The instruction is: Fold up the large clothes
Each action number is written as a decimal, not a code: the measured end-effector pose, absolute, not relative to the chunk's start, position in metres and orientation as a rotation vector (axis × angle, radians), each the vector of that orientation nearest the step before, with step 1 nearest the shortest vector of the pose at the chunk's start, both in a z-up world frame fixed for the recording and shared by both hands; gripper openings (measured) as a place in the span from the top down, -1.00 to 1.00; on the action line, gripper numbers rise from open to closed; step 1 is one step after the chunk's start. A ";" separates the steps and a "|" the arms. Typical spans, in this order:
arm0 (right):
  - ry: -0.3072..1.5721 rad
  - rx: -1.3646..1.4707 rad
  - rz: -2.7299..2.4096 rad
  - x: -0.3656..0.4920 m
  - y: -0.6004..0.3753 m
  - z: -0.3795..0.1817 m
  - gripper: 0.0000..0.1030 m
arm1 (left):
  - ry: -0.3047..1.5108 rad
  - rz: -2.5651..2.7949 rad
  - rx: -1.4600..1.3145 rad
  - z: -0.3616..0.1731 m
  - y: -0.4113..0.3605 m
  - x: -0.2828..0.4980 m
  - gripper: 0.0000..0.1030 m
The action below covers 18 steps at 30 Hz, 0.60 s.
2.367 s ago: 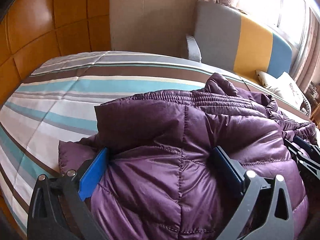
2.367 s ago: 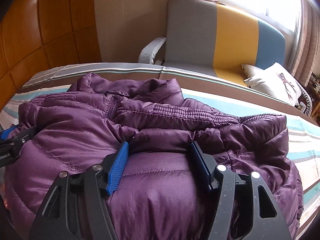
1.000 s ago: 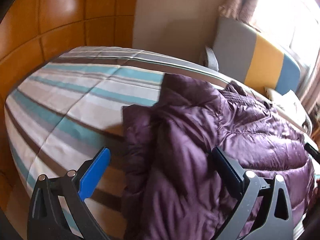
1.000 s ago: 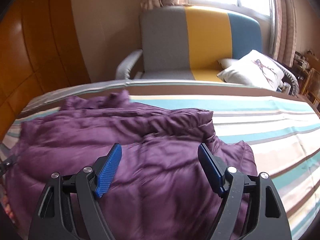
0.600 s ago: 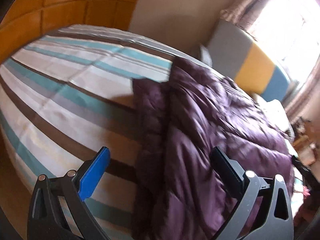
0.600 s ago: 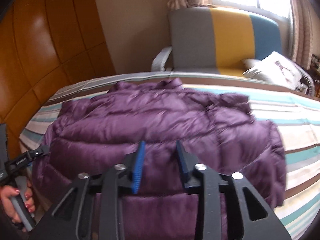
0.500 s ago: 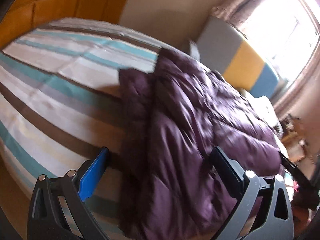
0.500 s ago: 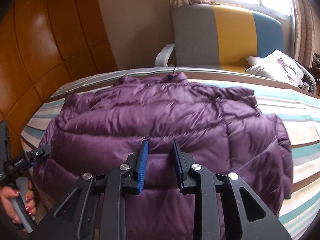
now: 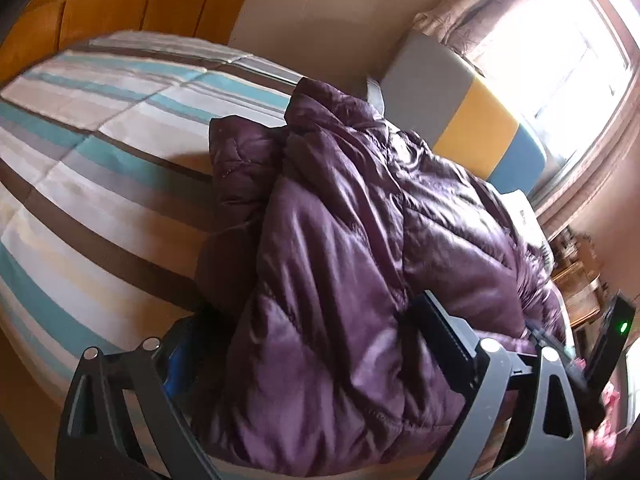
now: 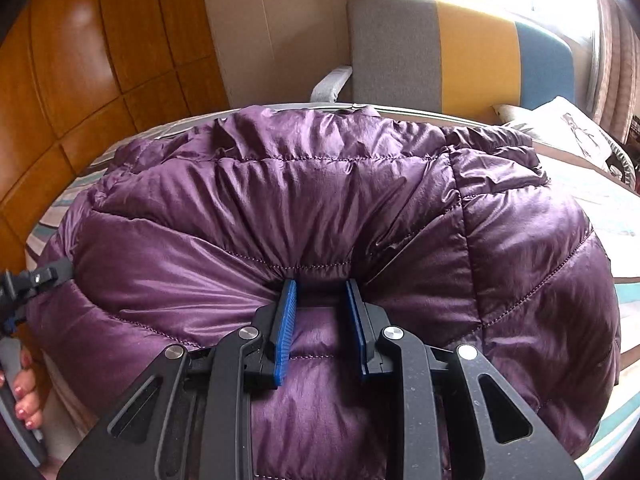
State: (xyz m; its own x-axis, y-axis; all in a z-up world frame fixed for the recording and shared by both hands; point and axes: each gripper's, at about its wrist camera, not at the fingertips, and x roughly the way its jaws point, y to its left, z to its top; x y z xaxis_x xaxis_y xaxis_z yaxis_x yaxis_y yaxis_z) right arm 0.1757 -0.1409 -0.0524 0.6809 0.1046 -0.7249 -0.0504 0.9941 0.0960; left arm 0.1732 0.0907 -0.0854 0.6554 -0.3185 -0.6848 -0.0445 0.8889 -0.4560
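Two tools work one purple down jacket (image 10: 320,208) lying on the striped bed (image 9: 100,168). My right tool (image 10: 320,304) is clamped on a pinched fold at the jacket's near edge — fabric bunches between its blue pads. My left tool (image 9: 308,344) stands wide apart, straddling the jacket's bulky end.

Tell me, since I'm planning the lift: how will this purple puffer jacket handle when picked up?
The purple puffer jacket is probably floppy: it bunches into radiating creases where the right gripper pinches it. Its puffy quilting suggests little weight for its bulk. The shiny shell may be slippery.
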 end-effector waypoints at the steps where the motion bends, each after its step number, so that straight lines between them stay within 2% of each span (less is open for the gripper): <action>1: 0.816 0.074 0.088 0.174 -0.142 -0.052 0.51 | 0.848 -0.161 -0.520 -0.086 0.097 0.175 -0.73; 2: 0.814 0.083 0.091 0.173 -0.143 -0.052 0.51 | 0.846 -0.160 -0.577 -0.088 0.103 0.177 -0.59; 5: 0.811 0.098 0.091 0.172 -0.146 -0.051 0.51 | 0.856 -0.153 -0.712 -0.093 0.115 0.178 -0.38; 9: 0.814 0.101 0.082 0.171 -0.147 -0.051 0.51 | 0.882 -0.128 -0.653 -0.092 0.103 0.176 -0.27; 10: 0.815 0.098 0.080 0.172 -0.148 -0.050 0.51 | 0.882 -0.117 -0.649 -0.091 0.100 0.176 -0.19; 12: 0.819 0.091 0.072 0.173 -0.147 -0.050 0.51 | 0.893 -0.123 -0.715 -0.094 0.099 0.180 0.18; 14: 0.824 0.085 0.067 0.175 -0.145 -0.049 0.51 | 0.894 -0.124 -0.739 -0.094 0.099 0.181 0.41; 15: 0.828 0.085 0.065 0.176 -0.144 -0.049 0.51 | 0.879 -0.119 -0.718 -0.090 0.096 0.179 0.50; 18: 0.829 0.104 0.065 0.173 -0.143 -0.041 0.51 | 0.822 -0.114 -0.646 -0.076 0.089 0.171 0.58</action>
State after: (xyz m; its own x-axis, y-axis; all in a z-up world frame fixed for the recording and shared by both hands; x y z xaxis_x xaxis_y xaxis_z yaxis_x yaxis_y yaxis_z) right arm 0.1728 -0.1430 -0.0406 0.6737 0.0985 -0.7324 -0.0174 0.9929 0.1176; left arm 0.1713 0.0889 -0.0764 0.6863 -0.3361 -0.6450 -0.1474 0.8041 -0.5759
